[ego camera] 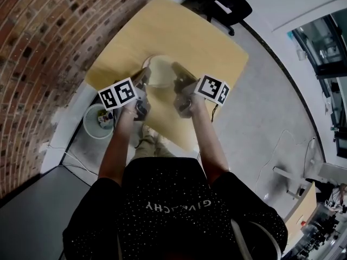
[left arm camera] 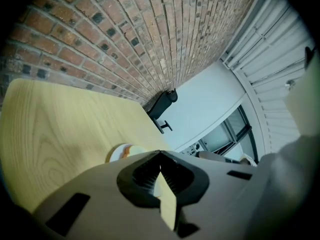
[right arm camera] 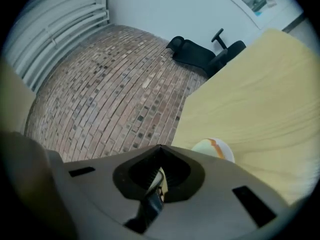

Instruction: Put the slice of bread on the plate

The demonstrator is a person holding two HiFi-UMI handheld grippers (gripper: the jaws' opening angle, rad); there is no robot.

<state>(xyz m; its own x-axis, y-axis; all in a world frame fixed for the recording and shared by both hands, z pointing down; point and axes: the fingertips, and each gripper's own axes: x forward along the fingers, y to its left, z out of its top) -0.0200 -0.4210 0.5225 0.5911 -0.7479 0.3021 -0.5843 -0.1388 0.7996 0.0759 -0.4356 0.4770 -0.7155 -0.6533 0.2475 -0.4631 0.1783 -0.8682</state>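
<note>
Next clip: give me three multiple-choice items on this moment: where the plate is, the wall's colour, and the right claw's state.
1. Where is the plate?
A. on the table, just ahead of the left claw and the right claw
B. on the floor
C. gripped in a claw

2. What colour is the wall beside the table?
A. white tile
B. red-brown brick
C. green paint

3. How is the right claw?
A. wide open
B. shut
C. clamped on the plate

Key:
1 A, both claw views show the plate on the wood just beyond the jaws.
2 B, brick courses show in every view.
3 B, its own view shows the jaws together, clear of the plate.
</note>
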